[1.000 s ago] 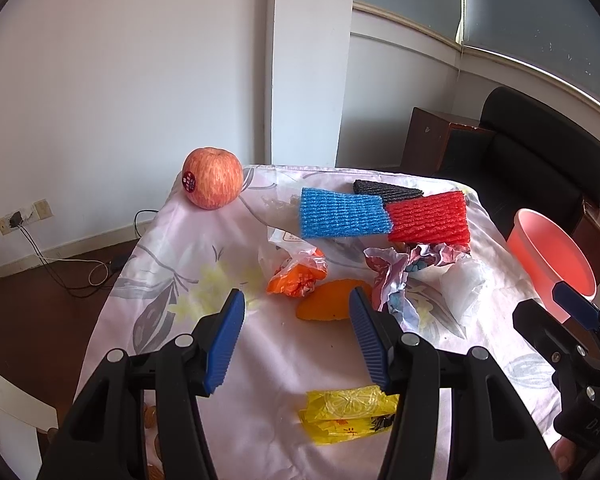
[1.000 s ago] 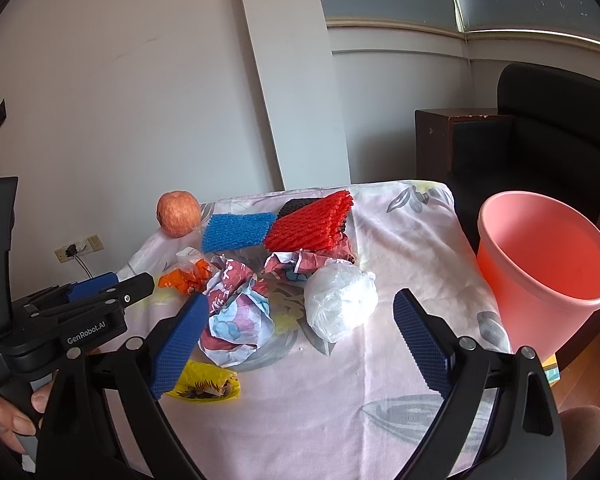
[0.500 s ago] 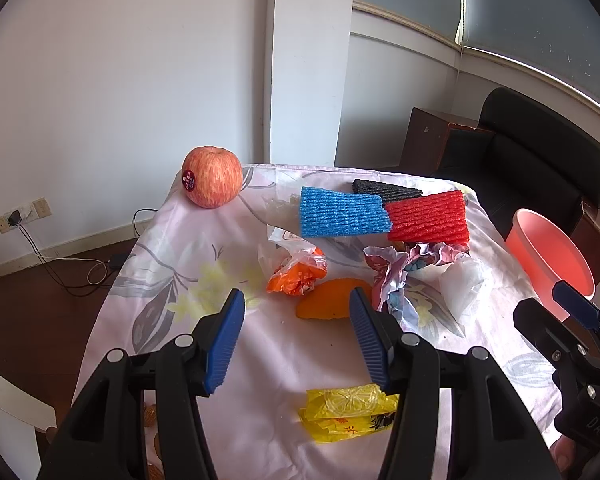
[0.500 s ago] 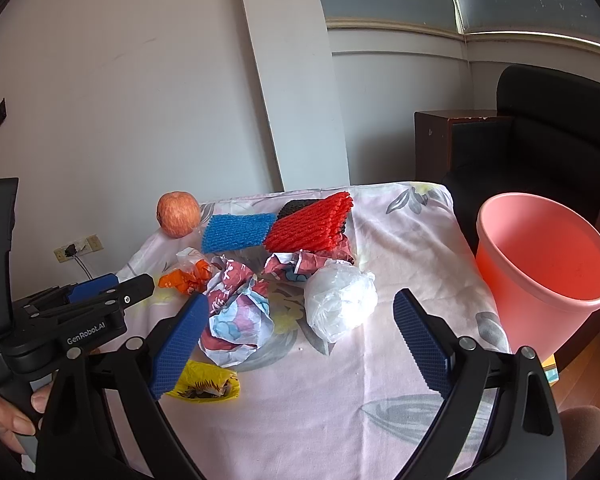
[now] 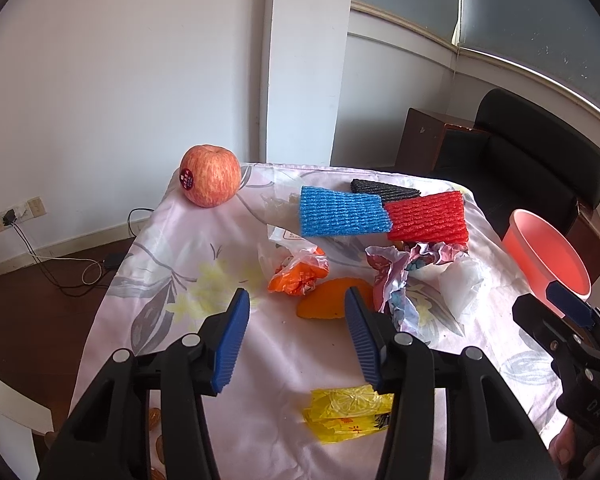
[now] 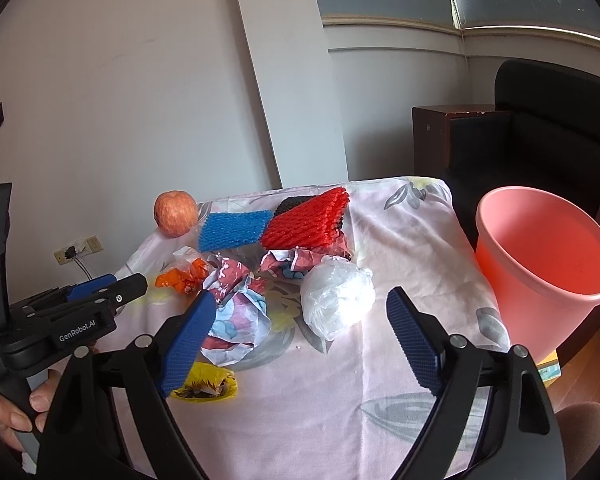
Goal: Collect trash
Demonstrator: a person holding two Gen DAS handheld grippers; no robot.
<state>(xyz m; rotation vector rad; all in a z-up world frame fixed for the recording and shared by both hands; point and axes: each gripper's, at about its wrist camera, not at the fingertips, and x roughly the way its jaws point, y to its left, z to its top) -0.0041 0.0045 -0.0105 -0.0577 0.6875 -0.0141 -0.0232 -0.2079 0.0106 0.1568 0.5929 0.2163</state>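
Trash strewn over the cloth-covered table, nothing gathered yet. Near the front edge, a yellow wrapper, just below the left gripper. Farther in, an orange wrapper touching an orange peel, then crumpled printed paper and a balled white plastic bag side by side. At the far end, a blue foam net, a red foam net and a black foam net overlapping in a loose fan. An apple alone at the far left corner, probably not waste.

Pink bin off the table's right edge, mouth up and apparently empty, well placed for drops from the right side.

Left gripper poised above the near cloth, jaws apart with nothing between them, having just closed a little. Right gripper likewise spread wide and empty, also narrowed slightly, aimed toward the white bag. Both angled downward, seemingly readied for a first pick: bag for the right, peel or wrapper for the left.
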